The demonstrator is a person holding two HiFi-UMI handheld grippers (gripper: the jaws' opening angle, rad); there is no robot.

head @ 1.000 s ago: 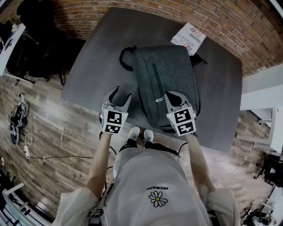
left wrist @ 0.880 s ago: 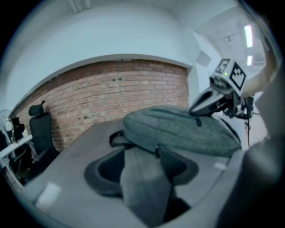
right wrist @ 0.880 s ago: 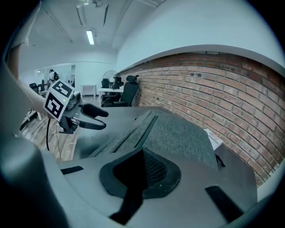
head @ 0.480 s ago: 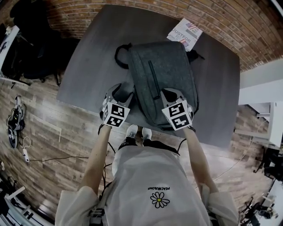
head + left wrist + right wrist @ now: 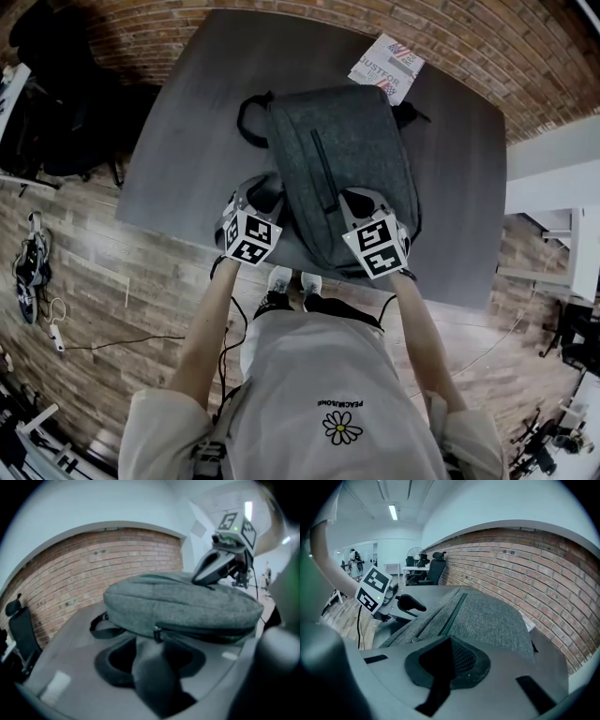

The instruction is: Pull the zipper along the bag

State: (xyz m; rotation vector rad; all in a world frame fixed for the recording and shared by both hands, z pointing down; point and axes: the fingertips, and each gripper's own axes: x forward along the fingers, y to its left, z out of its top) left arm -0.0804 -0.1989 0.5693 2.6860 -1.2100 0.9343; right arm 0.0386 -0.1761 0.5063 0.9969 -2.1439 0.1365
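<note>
A grey felt backpack (image 5: 342, 169) lies flat on the dark table (image 5: 187, 141). In the left gripper view its side zipper's slider (image 5: 157, 632) sits just beyond my left gripper (image 5: 152, 660), and the zip line runs off to the right. The left jaws have just been closing but still stand apart, with nothing pressed between them; the head view shows this gripper (image 5: 258, 194) at the bag's near left edge. My right gripper (image 5: 354, 202) is shut, its tip resting on top of the bag's near end, as the left gripper view shows (image 5: 204, 576).
A printed leaflet (image 5: 386, 64) lies at the table's far edge beside the bag. The bag's black carry strap (image 5: 246, 112) loops out to the left. Black office chairs (image 5: 56, 94) stand left of the table by the brick wall. Cables (image 5: 33, 272) lie on the wooden floor.
My left gripper has come down and in toward the bag's left side, and its jaws stand narrower. The right gripper stays shut at the bag's near end.
</note>
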